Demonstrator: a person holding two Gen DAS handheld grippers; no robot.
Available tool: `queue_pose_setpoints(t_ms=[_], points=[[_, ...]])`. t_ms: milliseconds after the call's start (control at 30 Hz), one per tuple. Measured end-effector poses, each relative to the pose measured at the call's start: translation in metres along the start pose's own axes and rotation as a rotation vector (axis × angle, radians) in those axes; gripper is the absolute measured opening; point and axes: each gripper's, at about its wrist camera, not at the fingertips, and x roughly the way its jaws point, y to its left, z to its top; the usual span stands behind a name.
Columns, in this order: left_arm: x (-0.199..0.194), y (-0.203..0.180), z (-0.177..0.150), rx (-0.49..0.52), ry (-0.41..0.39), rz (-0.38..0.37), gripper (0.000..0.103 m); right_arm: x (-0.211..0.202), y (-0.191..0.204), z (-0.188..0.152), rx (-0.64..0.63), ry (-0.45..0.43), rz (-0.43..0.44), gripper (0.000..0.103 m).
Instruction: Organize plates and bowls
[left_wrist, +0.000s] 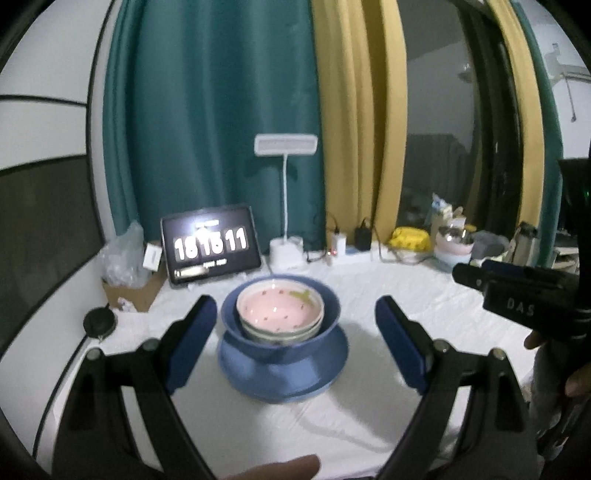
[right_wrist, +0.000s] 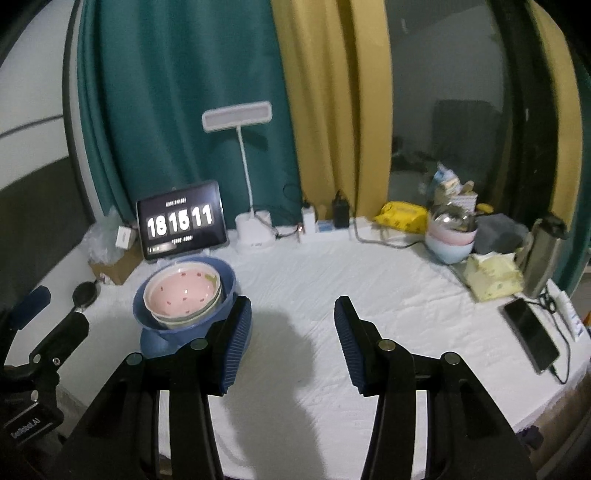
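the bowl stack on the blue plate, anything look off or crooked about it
Slightly. The pink bowl nests tilted inside the blue bowl, leaning left rather than level, on the blue plate. Nothing looks spilled or broken. Both grippers, left and right, are open and apart from the stack.

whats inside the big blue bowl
The big blue bowl holds a pink bowl nested on a pale bowl, of which only the rim shows. Anything beneath them is hidden. The blue bowl sits on a blue plate.

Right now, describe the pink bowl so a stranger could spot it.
Find the tablet clock at the back of the white table. Just before it stands a blue stack. The pink bowl sits topmost inside, the only pink-lined one, dotted with small red marks.
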Motion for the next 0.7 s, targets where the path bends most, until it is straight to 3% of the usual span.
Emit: queue_pose_setpoints(t_ms=[200, 700], points=[[-0.031, -0.009, 0.010, -0.009, -0.105, -0.011, 0.089, -0.038, -0.008, 0.005, -0.011, -0.080, -0.023, 0.050], [-0.061, -0.019, 0.024, -0.011, -0.170, -0.030, 0.090, -0.105, -0.019, 0.011, -0.015, -0.223, -0.033, 0.053]])
